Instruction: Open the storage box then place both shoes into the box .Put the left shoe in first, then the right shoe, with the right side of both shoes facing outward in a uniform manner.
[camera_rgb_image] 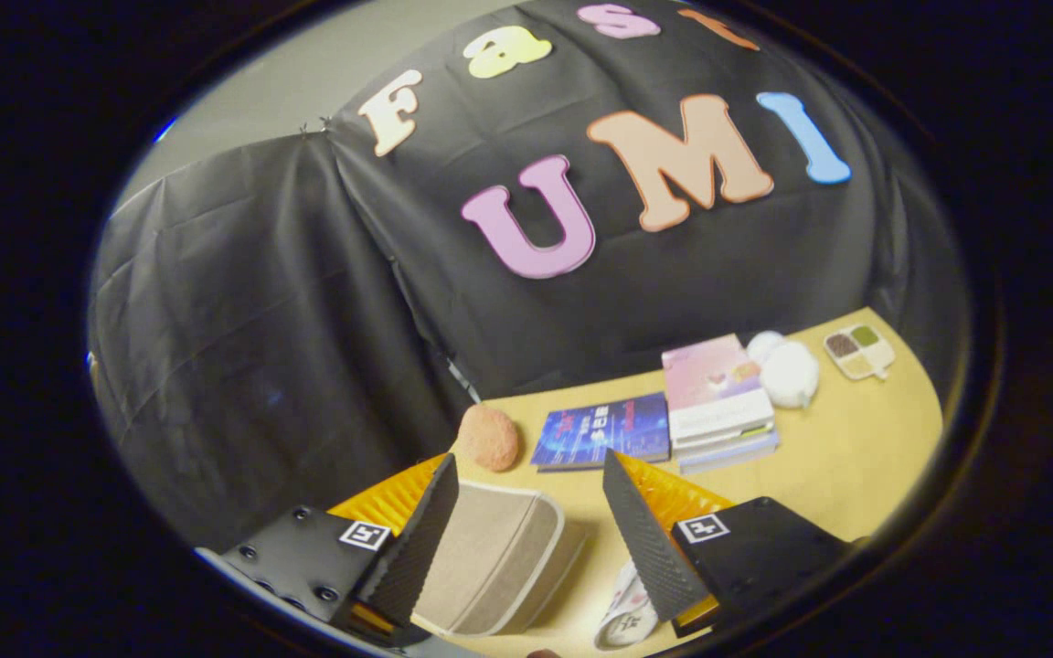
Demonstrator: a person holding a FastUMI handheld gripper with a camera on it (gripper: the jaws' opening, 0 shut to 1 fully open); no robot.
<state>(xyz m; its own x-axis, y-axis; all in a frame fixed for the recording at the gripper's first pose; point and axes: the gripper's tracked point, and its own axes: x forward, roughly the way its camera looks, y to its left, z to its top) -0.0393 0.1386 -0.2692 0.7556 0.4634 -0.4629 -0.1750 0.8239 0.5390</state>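
The hand-held gripper (526, 521) hangs wide open above the counter (846, 457), holding nothing. A beige shoe (499, 567) lies between its fingers, and books (604, 429) lie beyond them.

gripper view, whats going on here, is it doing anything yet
A hand-held gripper hangs open over a wooden table, holding nothing. Between its fingers lies a beige storage box; part of a white shoe shows by one finger. Beyond them sit a pinkish ball, a blue book, a stack of books and a white plush thing.
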